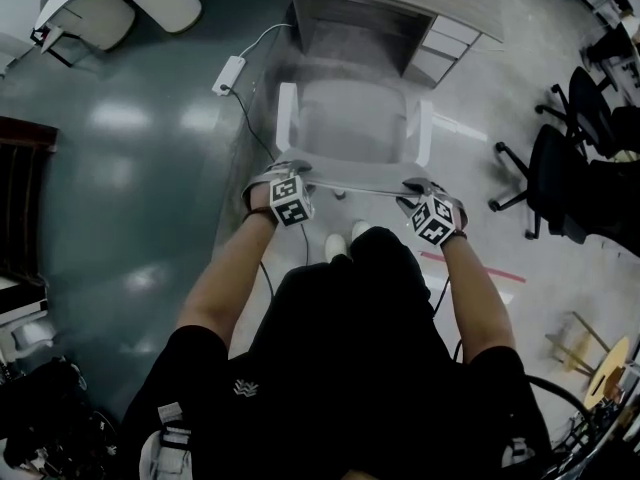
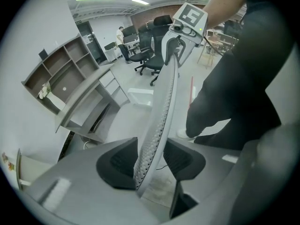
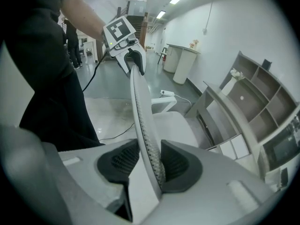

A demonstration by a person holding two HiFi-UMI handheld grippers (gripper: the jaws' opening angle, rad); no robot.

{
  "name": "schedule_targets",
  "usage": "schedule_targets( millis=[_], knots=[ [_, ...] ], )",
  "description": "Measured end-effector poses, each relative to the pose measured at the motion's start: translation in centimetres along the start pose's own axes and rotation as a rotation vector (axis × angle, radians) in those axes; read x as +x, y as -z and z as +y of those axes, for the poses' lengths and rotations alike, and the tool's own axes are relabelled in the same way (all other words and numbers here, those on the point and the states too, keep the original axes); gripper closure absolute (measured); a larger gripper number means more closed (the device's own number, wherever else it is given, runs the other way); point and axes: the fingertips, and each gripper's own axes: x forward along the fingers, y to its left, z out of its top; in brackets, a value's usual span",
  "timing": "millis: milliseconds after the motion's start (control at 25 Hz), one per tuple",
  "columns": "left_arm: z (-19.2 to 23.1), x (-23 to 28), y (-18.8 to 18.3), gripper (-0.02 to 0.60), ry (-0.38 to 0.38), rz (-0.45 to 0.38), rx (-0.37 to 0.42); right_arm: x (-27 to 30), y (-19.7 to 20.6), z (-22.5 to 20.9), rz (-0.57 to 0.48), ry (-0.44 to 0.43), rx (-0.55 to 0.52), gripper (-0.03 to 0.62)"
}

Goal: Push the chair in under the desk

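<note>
A white chair [image 1: 355,118] with a mesh backrest [image 1: 352,178] faces the grey desk [image 1: 400,8], its seat partly in the kneehole. My left gripper [image 1: 290,176] is shut on the left end of the backrest's top edge, and my right gripper [image 1: 420,193] is shut on the right end. In the left gripper view the backrest [image 2: 161,102] runs edge-on between the pads of the left gripper [image 2: 151,161]. The right gripper view shows the backrest [image 3: 140,111] likewise pinched by the right gripper [image 3: 150,161], with the seat [image 3: 176,125] and desk [image 3: 225,107] beyond.
A white power strip [image 1: 228,75] with its cable lies on the floor left of the chair. A drawer unit [image 1: 445,48] stands under the desk's right side. Black office chairs [image 1: 575,158] stand at the right, and a wooden stool [image 1: 600,358] is at the lower right.
</note>
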Motion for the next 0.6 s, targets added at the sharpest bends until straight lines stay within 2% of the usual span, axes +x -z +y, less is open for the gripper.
schedule_targets(
  millis=[400,600],
  knots=[
    [8.4,2.1,0.8,0.396,-0.005,0.057,-0.017,3.2,-2.9,-6.9,-0.008,-0.009,-0.003,0.453],
    [12.1,3.1,1.0,0.396,0.023,0.1,-0.012,4.2,-4.2,-10.5,-0.014,-0.025,0.009,0.453]
  ],
)
